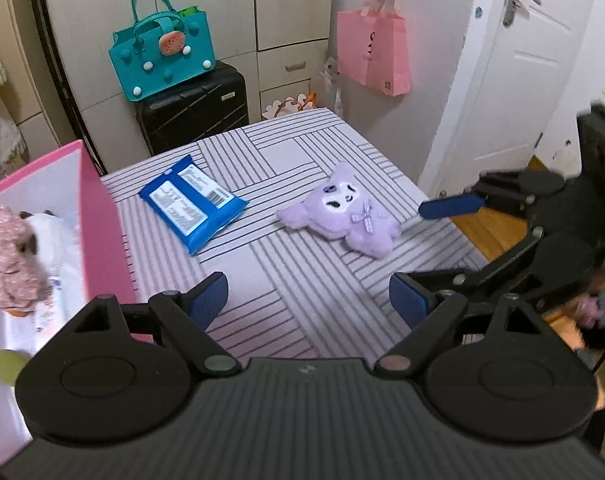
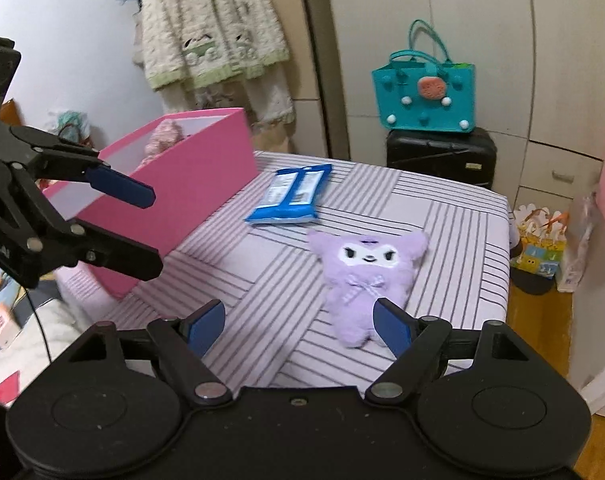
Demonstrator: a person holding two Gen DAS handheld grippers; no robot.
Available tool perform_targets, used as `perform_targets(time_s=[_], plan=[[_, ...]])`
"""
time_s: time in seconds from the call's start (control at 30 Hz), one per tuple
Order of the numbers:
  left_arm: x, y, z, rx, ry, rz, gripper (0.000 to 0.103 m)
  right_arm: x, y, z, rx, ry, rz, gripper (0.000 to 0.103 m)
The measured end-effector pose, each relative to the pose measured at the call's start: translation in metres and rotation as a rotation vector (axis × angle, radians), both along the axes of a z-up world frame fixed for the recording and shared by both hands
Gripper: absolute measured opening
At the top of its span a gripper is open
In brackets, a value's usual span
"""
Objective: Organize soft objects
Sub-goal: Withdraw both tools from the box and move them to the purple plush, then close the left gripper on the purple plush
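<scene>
A purple plush toy [image 1: 342, 216] lies face up on the striped table [image 1: 302, 152]; it also shows in the right wrist view [image 2: 366, 272]. A blue wipes pack [image 1: 192, 202] lies to its left, also in the right wrist view [image 2: 292, 196]. A pink box [image 1: 98, 224] at the table's left holds a pink-and-white plush [image 1: 10, 256]. My left gripper [image 1: 308, 300] is open and empty above the near table. My right gripper [image 2: 300, 324] is open and empty, its right finger just above the purple plush's feet.
A teal bag [image 1: 162, 52] sits on a black suitcase [image 1: 194, 108] behind the table. A pink bag [image 1: 372, 48] hangs on the wardrobe. A white door [image 1: 514, 72] stands at the right. Clothes [image 2: 214, 28] hang on the wall. Gift bags [image 2: 542, 244] sit on the floor.
</scene>
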State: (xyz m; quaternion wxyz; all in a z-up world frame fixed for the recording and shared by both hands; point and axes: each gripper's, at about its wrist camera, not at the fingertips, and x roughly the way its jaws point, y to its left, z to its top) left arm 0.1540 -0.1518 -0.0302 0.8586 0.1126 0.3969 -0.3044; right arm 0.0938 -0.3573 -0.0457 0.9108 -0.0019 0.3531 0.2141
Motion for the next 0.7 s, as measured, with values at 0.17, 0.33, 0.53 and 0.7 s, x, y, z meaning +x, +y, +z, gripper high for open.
perform_targets(time_s=[0.17,0.33,0.53,0.7], plan=[[0.022,-0.018,-0.012,-0.074,0.037,0.047,0.088,0.006,-0.008,-0.028,-0.008,-0.083,-0.096,0.085],[0.040,-0.035,-0.034,-0.169,0.119,0.064,0.088,0.018,-0.014,-0.042,-0.047,-0.048,-0.103,0.085],[0.054,-0.054,-0.062,-0.232,0.190,0.100,0.086,0.032,-0.012,-0.051,-0.064,0.009,-0.084,0.085],[0.066,-0.067,-0.075,-0.265,0.221,0.136,0.085,0.039,-0.009,-0.055,-0.080,-0.002,-0.100,0.085]])
